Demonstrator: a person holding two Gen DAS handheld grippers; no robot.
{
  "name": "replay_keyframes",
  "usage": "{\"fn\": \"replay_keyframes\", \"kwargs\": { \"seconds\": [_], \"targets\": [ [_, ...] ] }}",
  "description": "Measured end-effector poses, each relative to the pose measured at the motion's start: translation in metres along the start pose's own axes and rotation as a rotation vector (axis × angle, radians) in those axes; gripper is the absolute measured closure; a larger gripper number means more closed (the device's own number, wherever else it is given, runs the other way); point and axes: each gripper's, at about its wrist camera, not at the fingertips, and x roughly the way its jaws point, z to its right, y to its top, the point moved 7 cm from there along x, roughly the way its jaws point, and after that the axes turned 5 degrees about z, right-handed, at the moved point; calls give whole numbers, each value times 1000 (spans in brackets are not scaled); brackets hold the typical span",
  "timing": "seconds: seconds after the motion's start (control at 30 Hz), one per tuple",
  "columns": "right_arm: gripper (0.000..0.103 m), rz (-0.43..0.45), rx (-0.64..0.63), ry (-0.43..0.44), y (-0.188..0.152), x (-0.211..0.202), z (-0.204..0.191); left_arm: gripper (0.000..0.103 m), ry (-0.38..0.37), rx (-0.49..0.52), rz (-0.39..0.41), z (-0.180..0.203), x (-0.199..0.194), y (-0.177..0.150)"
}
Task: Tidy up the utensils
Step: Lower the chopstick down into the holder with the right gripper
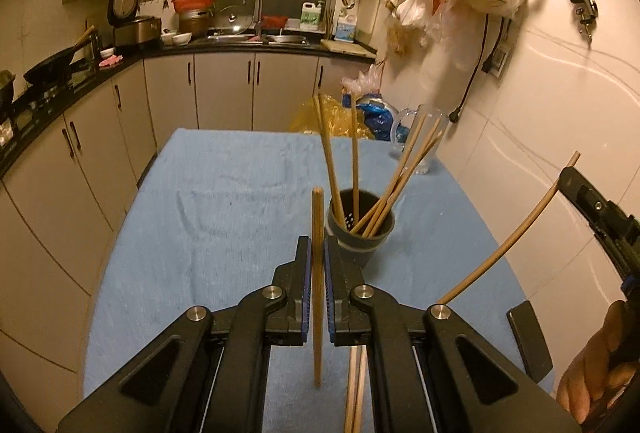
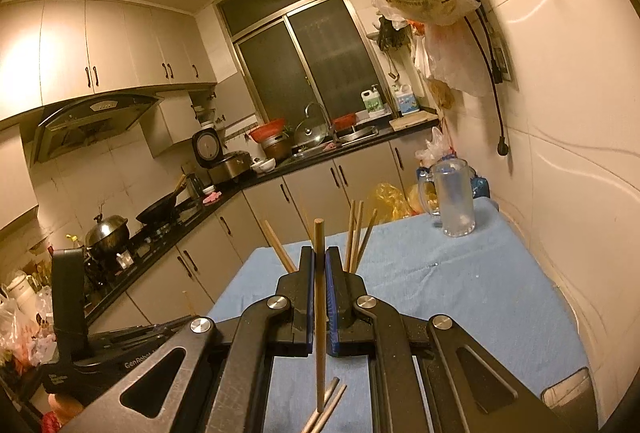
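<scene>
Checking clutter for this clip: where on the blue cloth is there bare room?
The blue cloth lies bare left of the grey holder, and between it and the glass mug. Crowded: the near edge, with loose chopsticks.

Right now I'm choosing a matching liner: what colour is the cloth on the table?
Light blue cloth, plain, shown best in the left wrist view.

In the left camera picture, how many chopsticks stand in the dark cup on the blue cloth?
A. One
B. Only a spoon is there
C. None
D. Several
D: several chopsticks lean inside the dark cup on the blue cloth, while the left tool and the right tool each grip one more chopstick.
</scene>
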Motion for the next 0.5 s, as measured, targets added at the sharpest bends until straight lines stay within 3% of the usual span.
{"fn": "replay_keyframes", "kwargs": {
  "seconds": [0.5],
  "targets": [
    [97,28,8,4,32,19,1,97,1,38,93,16,-16,62]
  ]
}}
